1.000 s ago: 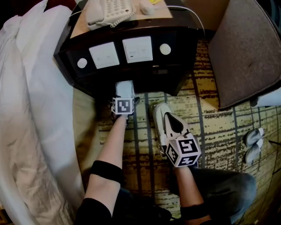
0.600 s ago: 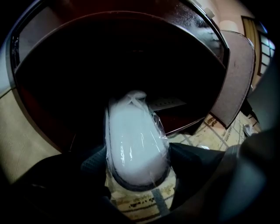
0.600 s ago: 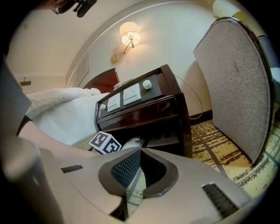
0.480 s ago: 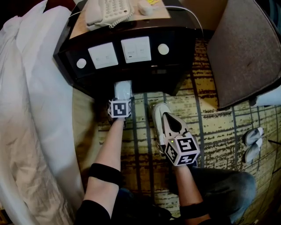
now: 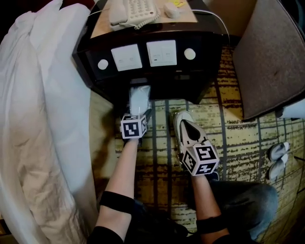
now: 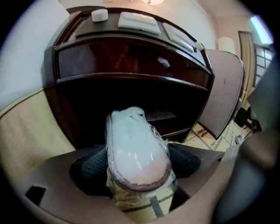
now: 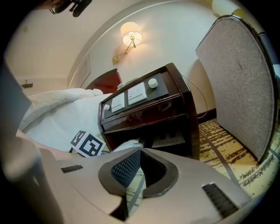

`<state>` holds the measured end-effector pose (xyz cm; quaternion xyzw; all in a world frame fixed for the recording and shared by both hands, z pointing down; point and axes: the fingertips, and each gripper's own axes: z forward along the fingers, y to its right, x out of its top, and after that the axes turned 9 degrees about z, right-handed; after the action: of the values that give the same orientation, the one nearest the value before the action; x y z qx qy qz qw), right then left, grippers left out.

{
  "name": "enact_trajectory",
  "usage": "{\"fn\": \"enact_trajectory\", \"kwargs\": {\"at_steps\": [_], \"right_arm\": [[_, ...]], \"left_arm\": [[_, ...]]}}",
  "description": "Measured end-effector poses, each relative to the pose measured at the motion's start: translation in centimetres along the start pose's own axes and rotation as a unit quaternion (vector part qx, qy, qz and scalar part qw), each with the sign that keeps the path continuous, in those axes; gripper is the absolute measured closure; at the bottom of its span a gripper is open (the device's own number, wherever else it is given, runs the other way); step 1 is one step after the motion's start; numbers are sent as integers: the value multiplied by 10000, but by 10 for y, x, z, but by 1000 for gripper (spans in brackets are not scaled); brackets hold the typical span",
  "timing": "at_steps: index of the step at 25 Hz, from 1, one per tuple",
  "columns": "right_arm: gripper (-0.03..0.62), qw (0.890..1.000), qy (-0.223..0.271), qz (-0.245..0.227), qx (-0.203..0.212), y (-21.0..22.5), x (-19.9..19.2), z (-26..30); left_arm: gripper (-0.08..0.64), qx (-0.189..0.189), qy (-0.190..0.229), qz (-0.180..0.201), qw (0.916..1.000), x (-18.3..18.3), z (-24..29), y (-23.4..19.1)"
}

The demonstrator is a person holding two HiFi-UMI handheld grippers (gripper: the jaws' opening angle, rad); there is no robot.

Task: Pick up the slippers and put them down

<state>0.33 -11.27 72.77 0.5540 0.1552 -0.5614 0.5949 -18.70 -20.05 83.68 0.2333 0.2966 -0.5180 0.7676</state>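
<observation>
Grasp under load: the left hand-held gripper [image 5: 138,114], jaws just closed further, clamps the wrapped slipper [image 6: 135,148] at the nightstand [image 5: 157,81] opening, at its 12 o'clock. The slick film may let it slip. The right hand-held gripper [image 7: 138,170], jaws together and empty, rests beside the bare slipper [image 5: 189,133].

Dark nightstand [image 5: 209,62], telephone [image 5: 132,10], probably bedding [image 5: 43,109]

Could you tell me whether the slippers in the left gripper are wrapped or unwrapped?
Wrapped: glossy, creased clear plastic covers the slippers, gripped between the left gripper's jaws, which have just been closing.
</observation>
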Motion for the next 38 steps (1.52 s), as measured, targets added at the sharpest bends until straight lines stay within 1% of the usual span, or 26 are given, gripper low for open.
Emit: {"fn": "enact_trajectory", "kwargs": {"at_steps": [3, 4, 5, 10, 12, 18, 24, 28, 34, 38], "right_arm": [[591, 10000, 1, 8, 50, -7, -1, 3], [591, 10000, 0, 12, 67, -9, -1, 4], [591, 10000, -3, 16, 82, -11, -2, 5], [591, 9999, 13, 99, 120, -17, -1, 7], [591, 9998, 35, 130, 138, -20, 0, 8], [591, 9996, 21, 150, 218, -27, -2, 11], [591, 9995, 13, 184, 242, -29, -1, 15], [591, 9994, 32, 254, 226, -27, -1, 15], [591, 9993, -24, 286, 219, -23, -6, 18], [591, 9993, -120, 273, 215, -21, -13, 20]], "left_arm": [[163, -111, 288, -122, 9994, -1, -20, 6], [187, -68, 381, -139, 9992, -2, -30, 7], [302, -12, 455, -160, 9988, -5, -39, 8], [313, -94, 580, -313, 9978, -35, -72, 27], [319, -71, 643, -331, 9974, -43, -82, 31], [338, 7, 843, -221, 9962, -51, -117, 40], [342, 44, 914, -240, 9955, -60, -146, 48], [342, -53, 869, -217, 9960, -72, -147, 59], [342, -277, 587, -214, 9977, -103, -125, 74], [342, -498, 401, -368, 9973, -125, -106, 83]]}}
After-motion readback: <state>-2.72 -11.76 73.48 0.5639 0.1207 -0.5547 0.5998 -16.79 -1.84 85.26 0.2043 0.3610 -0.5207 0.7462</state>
